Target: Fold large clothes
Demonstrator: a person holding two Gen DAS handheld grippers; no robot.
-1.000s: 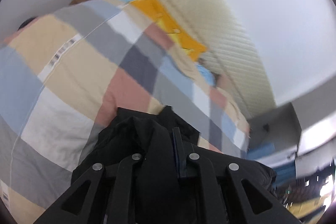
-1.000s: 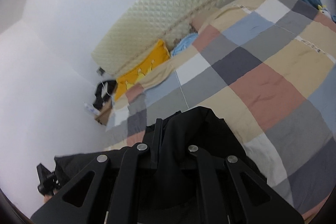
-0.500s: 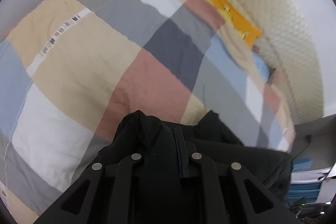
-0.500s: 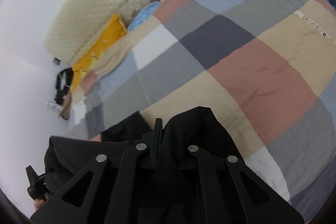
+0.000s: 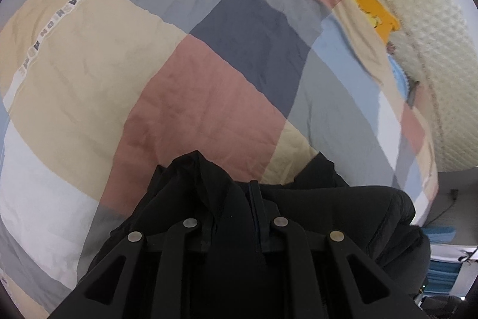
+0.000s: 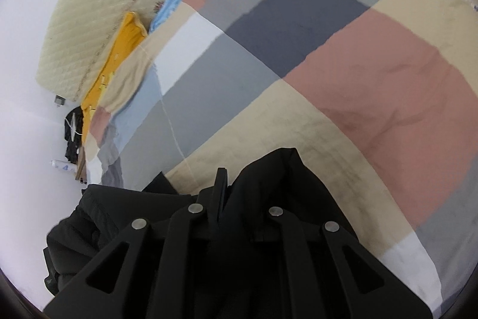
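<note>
garment (image 5: pixel 227 199) on quilt (image 5: pixel 194 109) | headboard (image 5: pixel 433 35) behind quilt

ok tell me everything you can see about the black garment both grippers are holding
The black garment is plain, matte and soft-looking, with no visible print or fastenings. It is bunched and creased, not spread flat. The left gripper and the right gripper are each shut on a peaked fold of it, and the cloth sags between them in a thick roll. It sits just over the patchwork duvet on the bed; whether its lower part rests on the duvet cannot be told. Its overall shape and type are hidden.
</note>
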